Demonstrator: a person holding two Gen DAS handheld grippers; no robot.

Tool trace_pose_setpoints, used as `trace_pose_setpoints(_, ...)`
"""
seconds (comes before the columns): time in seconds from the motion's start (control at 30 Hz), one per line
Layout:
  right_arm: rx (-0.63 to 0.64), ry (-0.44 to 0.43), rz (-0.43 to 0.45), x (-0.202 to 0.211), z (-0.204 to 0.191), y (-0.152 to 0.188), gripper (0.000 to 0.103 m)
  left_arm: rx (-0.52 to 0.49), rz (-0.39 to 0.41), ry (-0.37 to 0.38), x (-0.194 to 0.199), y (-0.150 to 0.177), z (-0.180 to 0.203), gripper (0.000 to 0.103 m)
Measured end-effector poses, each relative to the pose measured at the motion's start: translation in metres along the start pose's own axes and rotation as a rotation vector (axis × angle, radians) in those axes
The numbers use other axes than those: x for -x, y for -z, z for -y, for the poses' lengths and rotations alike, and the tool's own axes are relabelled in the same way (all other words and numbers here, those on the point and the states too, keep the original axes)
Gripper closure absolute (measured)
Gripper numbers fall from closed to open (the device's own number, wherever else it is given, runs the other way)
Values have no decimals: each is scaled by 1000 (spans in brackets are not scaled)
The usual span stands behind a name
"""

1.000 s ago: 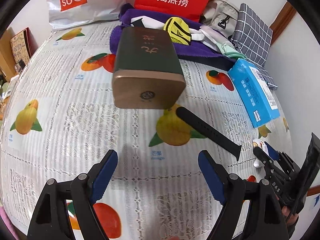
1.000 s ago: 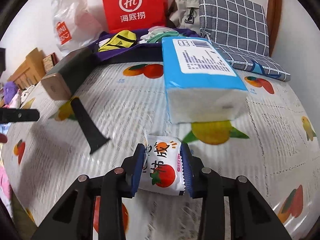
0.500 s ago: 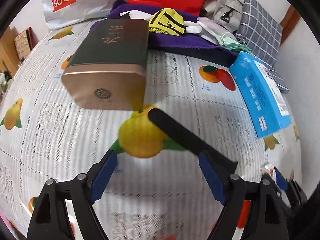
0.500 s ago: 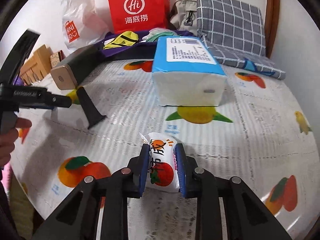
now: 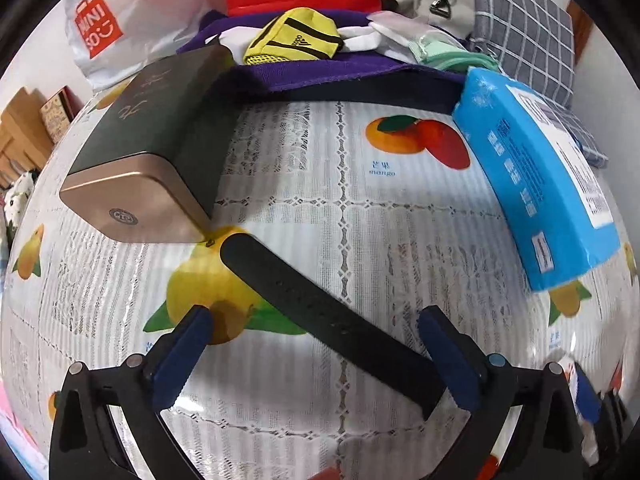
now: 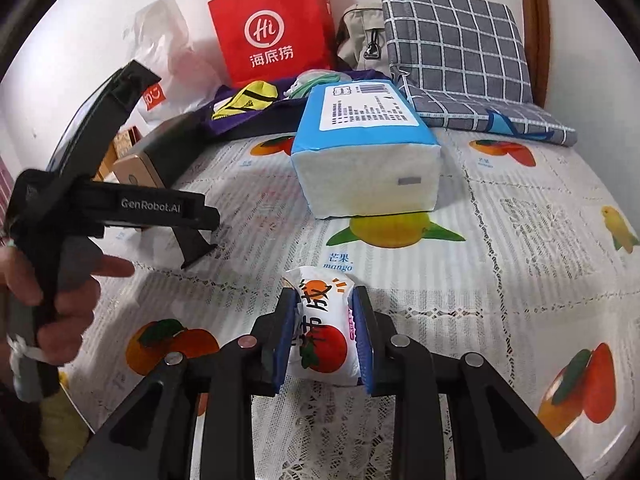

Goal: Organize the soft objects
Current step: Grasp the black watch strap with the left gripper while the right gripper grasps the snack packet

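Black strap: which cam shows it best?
Left wrist. The strap lies in full length on the fruit-print cover, running diagonally between the open left gripper fingers. Right wrist shows only its wide end, the rest hidden behind the left gripper body.

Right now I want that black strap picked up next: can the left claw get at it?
Probably yes. The left claw is open wide with the strap lying flat between its fingers, nothing on top. The tin sits only at the strap's far end.
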State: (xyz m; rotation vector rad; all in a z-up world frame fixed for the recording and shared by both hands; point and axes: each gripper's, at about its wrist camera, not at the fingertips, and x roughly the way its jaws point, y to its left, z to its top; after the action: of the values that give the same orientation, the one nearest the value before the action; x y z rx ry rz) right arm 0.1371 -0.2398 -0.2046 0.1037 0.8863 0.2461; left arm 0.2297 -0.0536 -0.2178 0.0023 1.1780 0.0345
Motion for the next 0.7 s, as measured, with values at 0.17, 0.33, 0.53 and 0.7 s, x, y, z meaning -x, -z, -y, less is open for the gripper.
trace_pose_setpoints(0.17, -2, -5, 6, 2, 1, 3, 75, -23, -22, 5, 10, 19, -25, 0)
trace_pose_setpoints(0.33, -7, -8, 8, 3, 2, 4, 75, -4, -42, -9, 18, 36, -55, 0)
trace_pose_setpoints(0.53, -7, -3, 6, 3, 1, 4, 75, -81, 22, 24, 18, 32, -46, 3)
trace_pose_setpoints(0.7, 3, 18, -16, 7, 0, 5, 72, -163, 85, 80, 18, 23, -27, 36)
